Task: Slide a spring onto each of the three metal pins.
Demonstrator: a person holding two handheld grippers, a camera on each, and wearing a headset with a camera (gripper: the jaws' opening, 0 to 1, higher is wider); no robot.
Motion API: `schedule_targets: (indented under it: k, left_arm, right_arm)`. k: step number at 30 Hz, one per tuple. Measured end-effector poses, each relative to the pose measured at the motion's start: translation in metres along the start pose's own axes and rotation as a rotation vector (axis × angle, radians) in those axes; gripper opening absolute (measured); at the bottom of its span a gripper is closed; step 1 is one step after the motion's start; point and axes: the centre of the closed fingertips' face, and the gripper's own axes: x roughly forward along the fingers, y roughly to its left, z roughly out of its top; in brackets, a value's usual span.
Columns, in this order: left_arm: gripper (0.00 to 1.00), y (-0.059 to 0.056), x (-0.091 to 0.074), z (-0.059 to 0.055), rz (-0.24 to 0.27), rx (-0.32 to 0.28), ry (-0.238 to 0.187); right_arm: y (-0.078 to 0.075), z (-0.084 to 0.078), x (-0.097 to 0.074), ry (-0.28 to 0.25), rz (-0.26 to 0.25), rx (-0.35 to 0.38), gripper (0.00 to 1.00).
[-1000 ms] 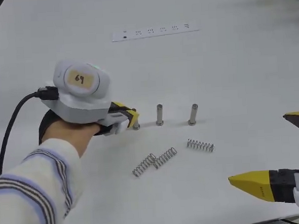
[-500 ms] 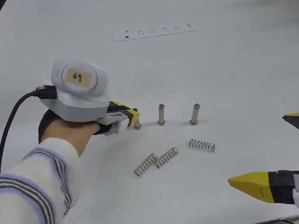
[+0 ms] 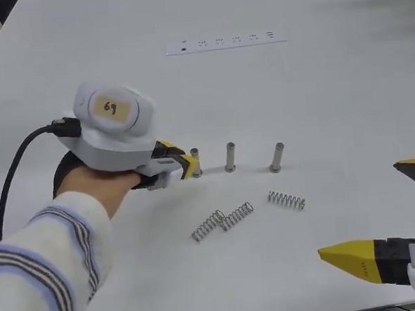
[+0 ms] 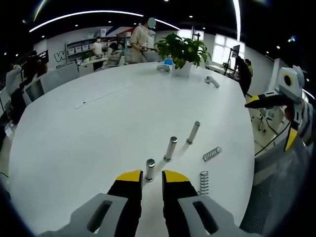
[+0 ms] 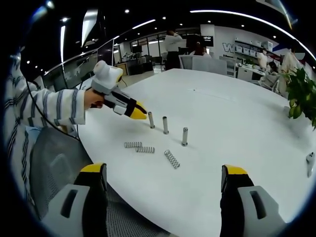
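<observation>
Three upright metal pins stand in a row on the white table: left pin (image 3: 195, 162), middle pin (image 3: 230, 156), right pin (image 3: 277, 157). Three springs lie flat in front of them: two touching (image 3: 208, 225) (image 3: 237, 216), one apart (image 3: 286, 200). My left gripper (image 3: 188, 166) rests low on the table, its jaws a narrow gap apart. The left pin (image 4: 150, 168) stands at the mouth of that gap, just beyond the left gripper (image 4: 151, 178). My right gripper (image 3: 380, 212) hovers wide open near the table's front right edge, holding nothing. From the right gripper (image 5: 164, 173) the springs (image 5: 145, 149) lie ahead.
A flat white power strip (image 3: 226, 41) lies at the far side of the table. A black cable (image 3: 15, 174) trails off the left gripper. A potted plant (image 4: 181, 49) stands far across the table. A chair (image 5: 54, 163) sits below the table's near edge.
The head camera has shifted a little. The left pin's top now shows just past the left gripper's tips, which covered more of it before. The right gripper has stayed put.
</observation>
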Motion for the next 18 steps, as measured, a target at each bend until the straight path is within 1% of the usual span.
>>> schedule_targets:
  k: [10, 11, 12, 18]
  left_arm:
    - [0.1, -0.007, -0.008, -0.021, -0.02, -0.02, 0.034]
    - [0.11, -0.008, -0.009, -0.023, -0.023, -0.021, 0.04]
    - [0.11, -0.009, -0.009, -0.026, -0.036, -0.036, 0.053]
    - [0.12, -0.018, -0.011, -0.031, -0.067, -0.051, 0.06]
  right_arm:
    - [0.001, -0.001, 0.001, 0.004, 0.005, 0.005, 0.95]
    - [0.001, -0.001, 0.001, 0.003, 0.004, 0.007, 0.95]
    - [0.001, -0.001, 0.001, 0.002, 0.003, 0.008, 0.95]
    - [0.001, 0.0, 0.002, -0.004, 0.006, 0.01, 0.95]
